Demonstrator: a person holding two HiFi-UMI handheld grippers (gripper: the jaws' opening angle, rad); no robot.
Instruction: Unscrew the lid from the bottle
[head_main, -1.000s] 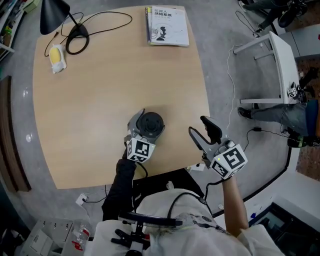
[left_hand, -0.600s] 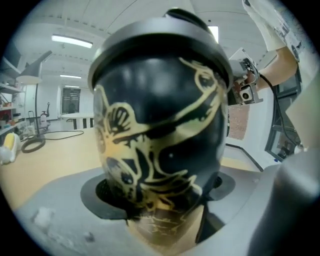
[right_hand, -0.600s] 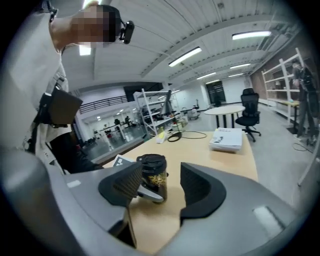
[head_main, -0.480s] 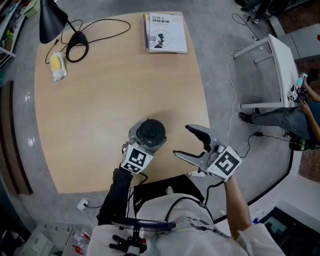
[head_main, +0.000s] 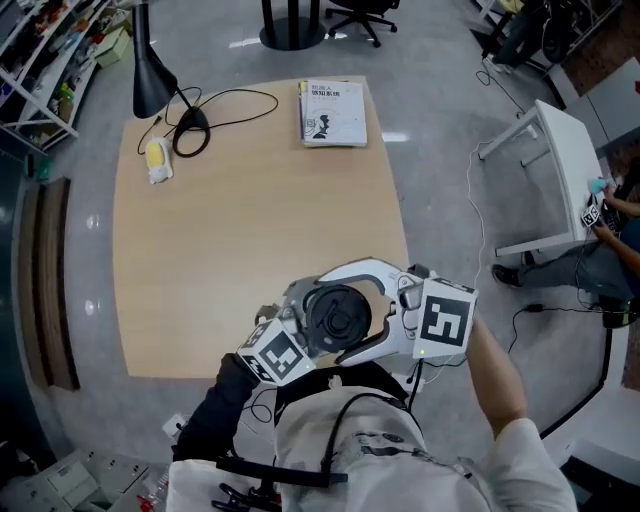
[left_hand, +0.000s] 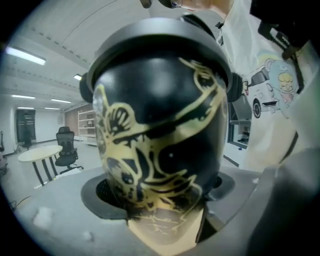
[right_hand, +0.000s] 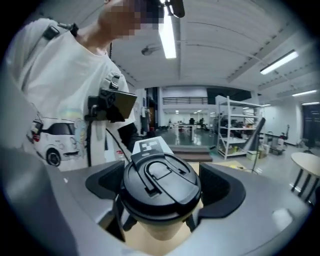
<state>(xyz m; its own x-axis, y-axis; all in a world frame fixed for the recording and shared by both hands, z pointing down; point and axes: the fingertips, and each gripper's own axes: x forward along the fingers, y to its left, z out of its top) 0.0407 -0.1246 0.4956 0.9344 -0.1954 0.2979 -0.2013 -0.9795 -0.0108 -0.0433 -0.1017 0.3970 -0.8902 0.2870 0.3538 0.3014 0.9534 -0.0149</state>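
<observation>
Desk lamp (head_main: 152, 75), book (head_main: 334, 99) and a yellow object (head_main: 157, 160) sit far back on the table (head_main: 250, 220). Over its near edge, the left gripper (head_main: 298, 322) clamps the black-and-gold bottle (left_hand: 160, 125) — the right gripper (head_main: 345, 312), half a second ago spread alongside, now closes on the lid (right_hand: 161, 180).

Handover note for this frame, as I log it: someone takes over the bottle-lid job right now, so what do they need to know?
Left gripper: shut on the bottle, by the near edge of the table.
Right gripper: fingers flank the lid on both sides; whether they are actually clamping it cannot be told.
Done: bottle grasped, right gripper lined up on the lid.
Left: the lid is on the bottle; clamp it if needed, twist it off, lift it away.
</observation>
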